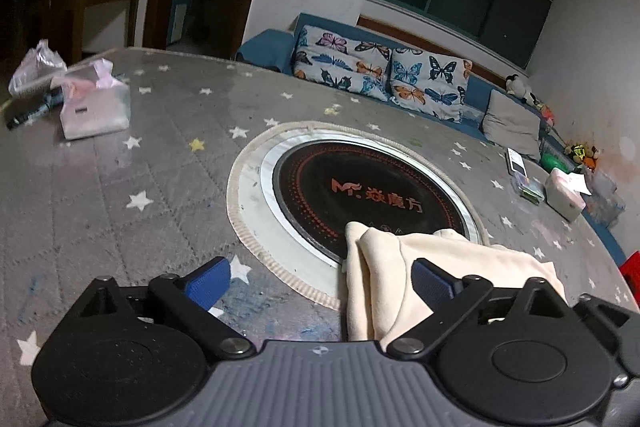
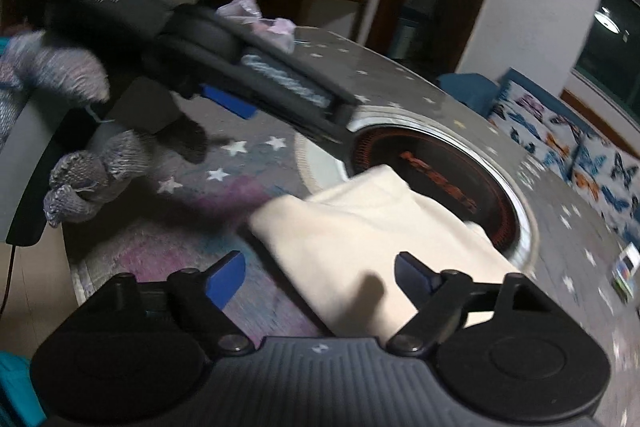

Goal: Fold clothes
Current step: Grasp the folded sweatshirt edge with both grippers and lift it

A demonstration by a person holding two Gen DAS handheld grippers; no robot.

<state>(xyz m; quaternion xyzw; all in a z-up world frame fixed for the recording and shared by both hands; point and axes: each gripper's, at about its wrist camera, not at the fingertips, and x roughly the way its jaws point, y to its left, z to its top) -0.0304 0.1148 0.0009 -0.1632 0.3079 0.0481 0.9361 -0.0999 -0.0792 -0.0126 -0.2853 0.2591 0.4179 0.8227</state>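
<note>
A cream garment lies bunched on the grey star-patterned table cover, its far edge over the round black heater plate. My left gripper is open just above the table. Its right blue pad rests over the cloth and its left pad over bare cover. In the right wrist view the same garment spreads in front of my right gripper, which is open with cloth between and under its fingers. The left gripper shows at upper left, held by a hand in a knitted glove.
A tissue pack and plastic bags sit at the table's far left. A white box and small items lie at the far right. A blue sofa with butterfly cushions runs behind the table.
</note>
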